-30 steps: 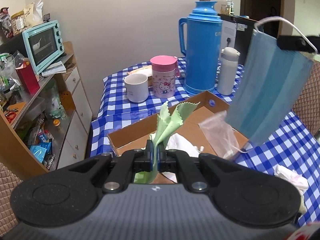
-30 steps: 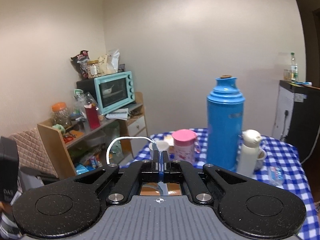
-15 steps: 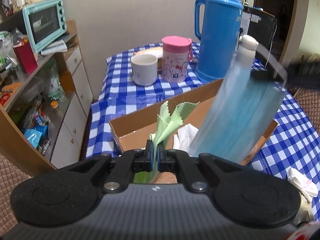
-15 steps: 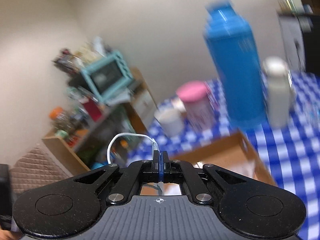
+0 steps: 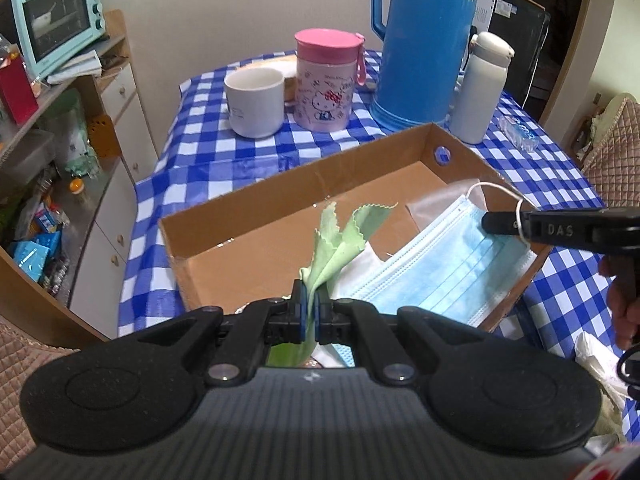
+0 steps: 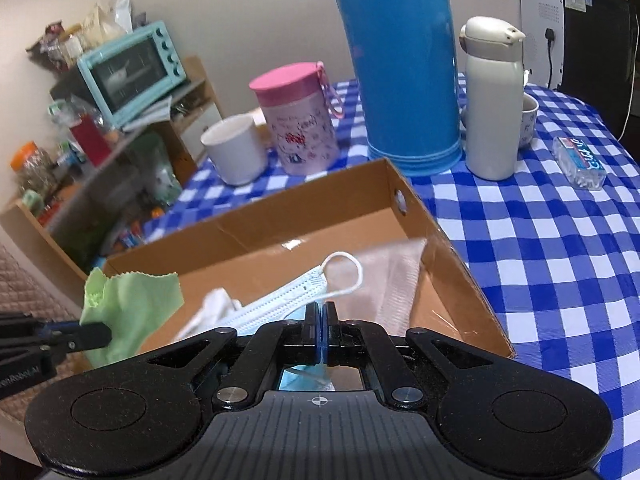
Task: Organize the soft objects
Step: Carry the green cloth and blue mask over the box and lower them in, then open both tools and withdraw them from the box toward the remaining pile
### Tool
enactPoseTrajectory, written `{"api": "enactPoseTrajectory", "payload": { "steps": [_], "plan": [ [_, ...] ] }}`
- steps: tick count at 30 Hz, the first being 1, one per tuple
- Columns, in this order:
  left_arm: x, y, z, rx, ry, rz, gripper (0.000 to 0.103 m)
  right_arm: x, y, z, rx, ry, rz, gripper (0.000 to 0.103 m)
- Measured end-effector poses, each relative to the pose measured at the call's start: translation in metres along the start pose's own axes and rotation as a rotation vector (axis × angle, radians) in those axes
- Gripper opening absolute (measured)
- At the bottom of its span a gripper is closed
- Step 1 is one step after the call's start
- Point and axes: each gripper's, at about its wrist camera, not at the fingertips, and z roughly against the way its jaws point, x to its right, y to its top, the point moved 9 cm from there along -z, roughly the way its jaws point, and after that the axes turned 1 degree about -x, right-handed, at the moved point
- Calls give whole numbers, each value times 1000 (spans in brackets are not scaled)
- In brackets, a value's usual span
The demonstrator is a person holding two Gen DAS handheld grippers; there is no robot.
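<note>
Currently: both grippers loaded over box (image 5: 248, 208).
Left gripper (image 5: 310, 312) pinches green cloth (image 5: 336, 240); right gripper (image 6: 320, 322) clamps mask (image 5: 444, 268), lowered for deposit.

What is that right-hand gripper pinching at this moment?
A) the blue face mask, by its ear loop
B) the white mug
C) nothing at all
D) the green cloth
A: the right gripper is closed on the white ear loop of the blue face mask, which lies draped in the cardboard box; the green cloth is in the left gripper.
</note>
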Motion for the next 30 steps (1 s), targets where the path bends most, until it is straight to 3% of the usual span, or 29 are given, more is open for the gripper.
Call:
{"api": "enactPoseTrajectory", "payload": {
  "steps": [3, 4, 5, 7, 14, 19, 22, 25, 30],
  "plan": [
    [2, -2, -7, -15, -2, 2, 3, 4, -7, -7, -31, -32, 46, 4],
    [2, -2, -9, -21, -1, 2, 3, 5, -9, -8, -42, -42, 64, 13],
    [3, -3, -11, -25, 0, 3, 3, 6, -10, -10, -49, -51, 82, 32],
    [3, -3, -15, -31, 2, 5, 3, 8, -12, -10, -50, -76, 118, 56],
    [2, -4, -22, -45, 9, 11, 3, 21, -13, -7, -78, -160, 199, 60],
    [0, -1, -26, -49, 12, 29, 8, 28, -6, 0, -48, -208, 227, 61],
    [-1, 1, -25, -43, 7, 44, 18, 30, -2, 5, -24, -246, 233, 62],
    [-2, 2, -23, -33, 15, 45, 37, 29, 0, 9, -16, -236, 226, 63],
    [-3, 3, -20, -29, 11, 48, 39, 22, 1, 12, -12, -234, 244, 64]
  ]
}}
